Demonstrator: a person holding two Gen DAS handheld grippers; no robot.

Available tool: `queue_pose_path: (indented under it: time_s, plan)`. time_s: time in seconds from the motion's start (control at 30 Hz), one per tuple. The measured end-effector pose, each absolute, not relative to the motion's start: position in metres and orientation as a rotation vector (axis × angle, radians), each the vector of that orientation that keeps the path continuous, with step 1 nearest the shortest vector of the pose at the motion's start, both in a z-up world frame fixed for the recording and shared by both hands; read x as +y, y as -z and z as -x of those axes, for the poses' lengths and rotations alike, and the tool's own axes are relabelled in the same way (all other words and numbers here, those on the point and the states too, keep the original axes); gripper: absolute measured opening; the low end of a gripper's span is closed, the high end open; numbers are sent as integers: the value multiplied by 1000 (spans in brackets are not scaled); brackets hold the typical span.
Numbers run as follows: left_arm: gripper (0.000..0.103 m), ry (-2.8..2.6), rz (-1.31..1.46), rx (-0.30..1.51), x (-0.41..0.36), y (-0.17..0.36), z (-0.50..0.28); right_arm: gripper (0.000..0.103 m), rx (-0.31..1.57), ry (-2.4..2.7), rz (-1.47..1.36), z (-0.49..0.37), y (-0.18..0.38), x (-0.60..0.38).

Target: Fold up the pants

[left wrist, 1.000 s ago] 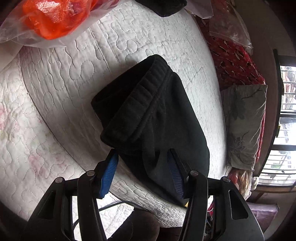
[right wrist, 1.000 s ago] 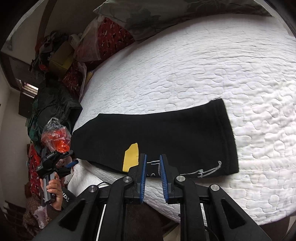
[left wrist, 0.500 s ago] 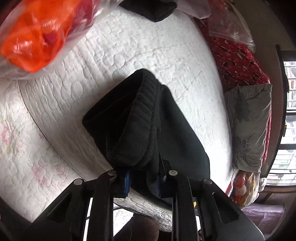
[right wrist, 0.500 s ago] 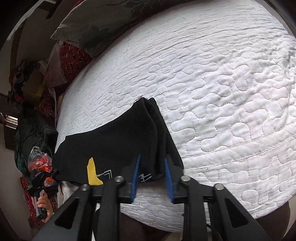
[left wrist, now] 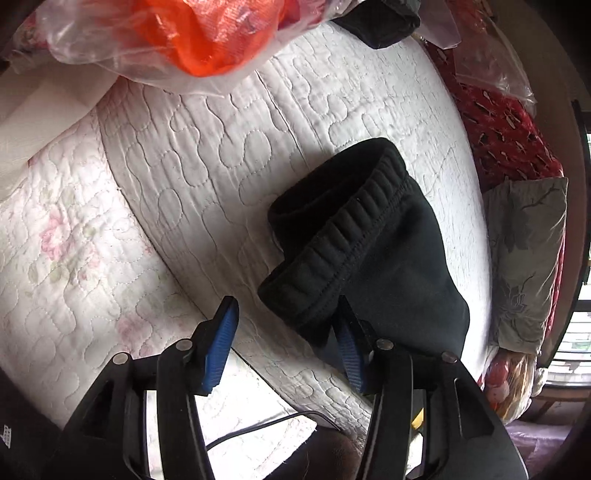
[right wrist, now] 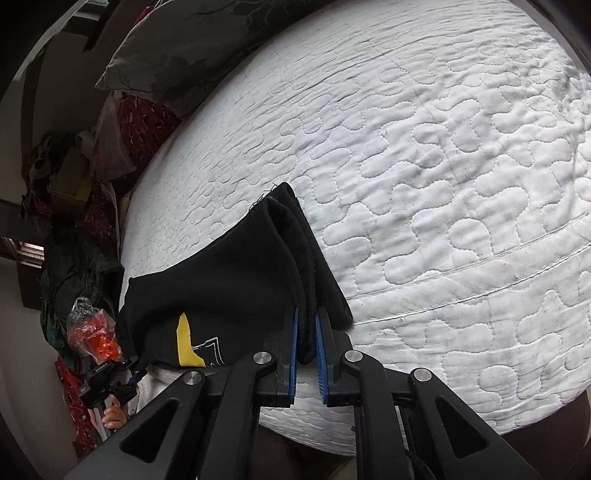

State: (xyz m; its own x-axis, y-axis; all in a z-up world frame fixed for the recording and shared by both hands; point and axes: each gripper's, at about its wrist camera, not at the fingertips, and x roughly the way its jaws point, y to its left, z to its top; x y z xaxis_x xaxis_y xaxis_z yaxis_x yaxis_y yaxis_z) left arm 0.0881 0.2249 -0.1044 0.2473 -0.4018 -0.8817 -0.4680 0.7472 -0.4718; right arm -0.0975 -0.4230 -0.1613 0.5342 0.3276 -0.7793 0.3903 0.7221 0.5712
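1. Left gripper [left wrist: 284, 328], black frame with blue pads, is spread wide and holds nothing.
2. Black fleece pants [left wrist: 369, 251] lie on the white quilted mattress cover [left wrist: 229, 147], just ahead of the left gripper; the ribbed elastic waistband [left wrist: 354, 236] is the end nearest it, bunched and gaping.
3. The right-hand blue pad [left wrist: 349, 350] of the left gripper sits under or against the waistband corner; contact can't be confirmed. The left-hand pad is apart from the cloth, over the mattress edge.
4. Right gripper [right wrist: 306, 332], same build, is closed narrow, pinching a stacked fold of the pants' hem edge between its pads.
5. From the right gripper the pinched layers rise ahead to a peaked corner [right wrist: 280, 192]; the rest of the pants trails off to its left, with a yellow patch [right wrist: 184, 339] and white line print just left of the pads.
6. Far ahead-left of the left gripper: clear plastic bag with orange contents [left wrist: 192, 33].
7. Right of the left gripper, past the pants: grey printed pillow [left wrist: 524, 258] and red patterned fabric [left wrist: 506, 125].
8. A thin black cable [left wrist: 258, 428] runs below the left gripper.
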Motion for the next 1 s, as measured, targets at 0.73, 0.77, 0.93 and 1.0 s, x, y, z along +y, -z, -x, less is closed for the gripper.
queue_pose_path:
  time_s: [0.73,0.77,0.93,1.0]
  plan:
    - [59,164,738,1481,88,97,-81,34,971,36,-659,47,136,-417]
    - [59,162,746,1484,86,99,-80,34,972,33,-664,46,137,-417]
    - [55,109,773,1490,79,104,-83,34,978,32,-682,43,142,-419]
    - [38,99,798,1494,81,105,-81,34,978,29,-685,42,142,-419]
